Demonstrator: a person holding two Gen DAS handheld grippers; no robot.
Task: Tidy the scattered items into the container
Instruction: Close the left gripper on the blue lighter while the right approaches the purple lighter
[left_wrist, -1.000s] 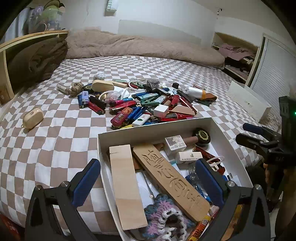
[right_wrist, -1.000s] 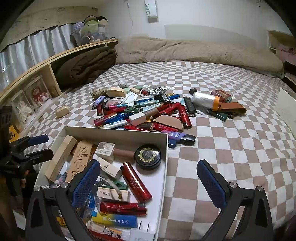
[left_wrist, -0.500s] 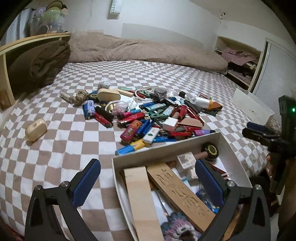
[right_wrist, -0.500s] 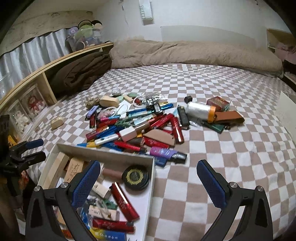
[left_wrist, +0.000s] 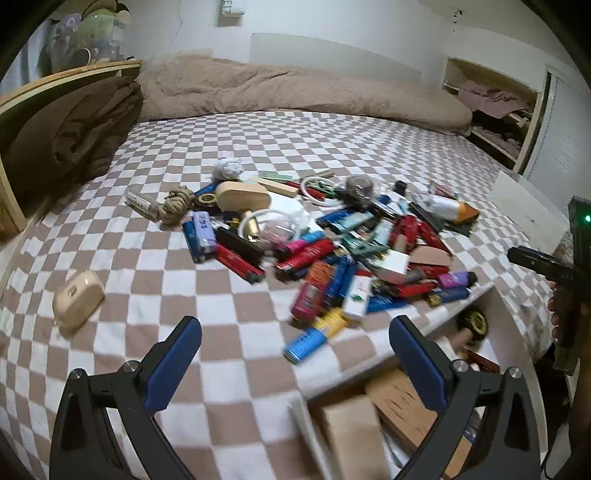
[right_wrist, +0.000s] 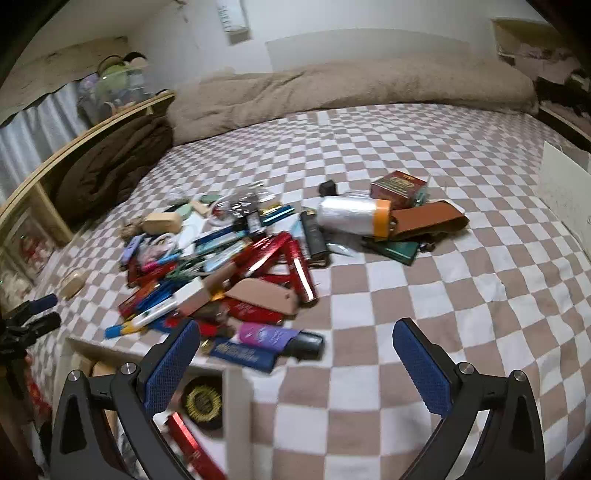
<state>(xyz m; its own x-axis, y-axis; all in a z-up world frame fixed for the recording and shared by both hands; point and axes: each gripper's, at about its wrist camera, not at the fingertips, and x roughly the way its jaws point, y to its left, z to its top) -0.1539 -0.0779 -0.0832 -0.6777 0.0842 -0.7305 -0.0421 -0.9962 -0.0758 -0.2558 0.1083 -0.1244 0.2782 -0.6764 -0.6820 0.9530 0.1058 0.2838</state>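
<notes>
Left gripper (left_wrist: 295, 363), jaws wide but closing on nothing, and empty wide-open right gripper (right_wrist: 297, 363) face the lighter pile (left_wrist: 332, 251), probably to load the white box (left_wrist: 491, 295)

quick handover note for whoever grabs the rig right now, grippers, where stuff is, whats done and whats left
Left gripper: nothing between its fingers, jaws closing slightly.
Right gripper: open, holds nothing.
White box: near edge of the checkered bed, already holding wooden blocks, a round black tin and a red tube.
Left: the big pile beyond the box, plus a beige case lying apart on the pile's left.
</notes>
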